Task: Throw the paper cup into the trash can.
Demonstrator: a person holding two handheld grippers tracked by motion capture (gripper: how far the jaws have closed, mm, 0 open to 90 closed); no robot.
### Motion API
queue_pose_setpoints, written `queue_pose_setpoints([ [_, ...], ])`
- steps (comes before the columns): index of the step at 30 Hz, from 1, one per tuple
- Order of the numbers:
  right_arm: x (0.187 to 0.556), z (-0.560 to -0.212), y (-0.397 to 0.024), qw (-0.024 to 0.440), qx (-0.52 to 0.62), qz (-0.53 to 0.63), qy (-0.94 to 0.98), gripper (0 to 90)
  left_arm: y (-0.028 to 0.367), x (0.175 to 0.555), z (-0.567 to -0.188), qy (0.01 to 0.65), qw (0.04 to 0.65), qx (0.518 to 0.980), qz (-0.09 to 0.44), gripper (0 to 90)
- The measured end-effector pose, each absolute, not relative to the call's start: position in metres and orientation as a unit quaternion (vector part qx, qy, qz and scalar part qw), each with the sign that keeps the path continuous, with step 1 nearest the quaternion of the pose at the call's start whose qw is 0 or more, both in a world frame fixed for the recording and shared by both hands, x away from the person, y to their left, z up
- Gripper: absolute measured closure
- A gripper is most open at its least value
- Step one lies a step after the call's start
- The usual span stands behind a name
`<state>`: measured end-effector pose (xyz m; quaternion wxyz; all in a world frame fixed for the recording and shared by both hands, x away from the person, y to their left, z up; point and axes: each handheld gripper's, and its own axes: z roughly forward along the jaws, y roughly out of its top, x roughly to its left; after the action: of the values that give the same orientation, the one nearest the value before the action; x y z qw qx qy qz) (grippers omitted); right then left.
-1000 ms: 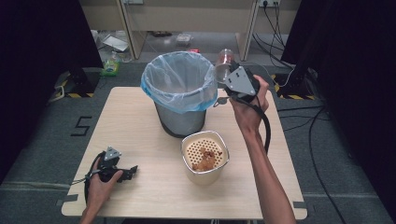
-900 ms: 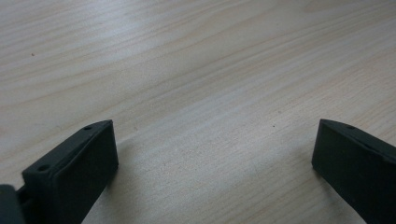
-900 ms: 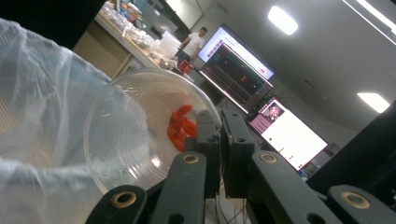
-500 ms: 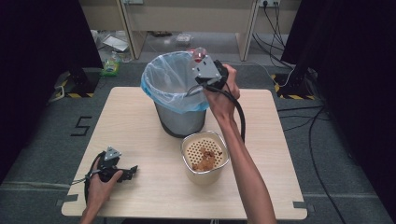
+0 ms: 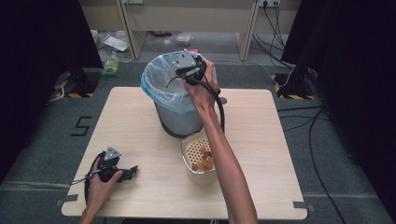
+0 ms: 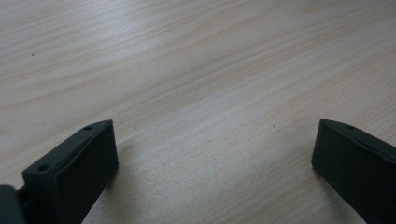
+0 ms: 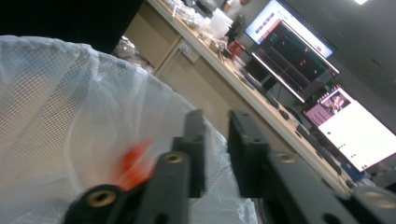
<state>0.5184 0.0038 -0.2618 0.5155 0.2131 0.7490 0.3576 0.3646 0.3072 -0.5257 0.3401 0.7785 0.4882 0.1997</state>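
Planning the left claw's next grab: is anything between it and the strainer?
Nothing visible. Bare table lies between the left claw and the strainer. The right forearm crosses above the strainer's right side, not that path.

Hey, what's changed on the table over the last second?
The right tool swung left from beside the bin to over its bagged opening. The clear object it carried a second ago is no longer between its jaws, which now stand slightly apart; a red blur shows beside them in the right gripper view. The left tool, the perforated bowl and the bin stayed put.
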Motion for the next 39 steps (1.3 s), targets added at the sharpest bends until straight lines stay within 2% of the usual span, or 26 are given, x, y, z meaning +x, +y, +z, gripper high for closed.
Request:
queue_pose_setpoints([
  [2, 0.520, -0.263, 0.004, 0.504, 0.226, 0.359, 0.753, 64.9, 0.307, 0.365, -0.526, 0.488, 0.340, 0.779, 0.200, 0.0],
  [11, 0.514, -0.260, -0.033, 0.475, 0.280, 0.381, 0.742, 50.8, 0.307, 0.365, -0.526, 0.488, 0.340, 0.779, 0.200, 0.0],
  [26, 0.494, -0.274, -0.130, 0.433, 0.349, 0.401, 0.728, 44.6, 0.307, 0.365, -0.526, 0.488, 0.340, 0.779, 0.200, 0.0],
  [39, 0.463, -0.310, -0.191, 0.408, 0.381, 0.395, 0.730, 41.3, 0.307, 0.364, -0.526, 0.487, 0.340, 0.779, 0.201, 0.0],
])
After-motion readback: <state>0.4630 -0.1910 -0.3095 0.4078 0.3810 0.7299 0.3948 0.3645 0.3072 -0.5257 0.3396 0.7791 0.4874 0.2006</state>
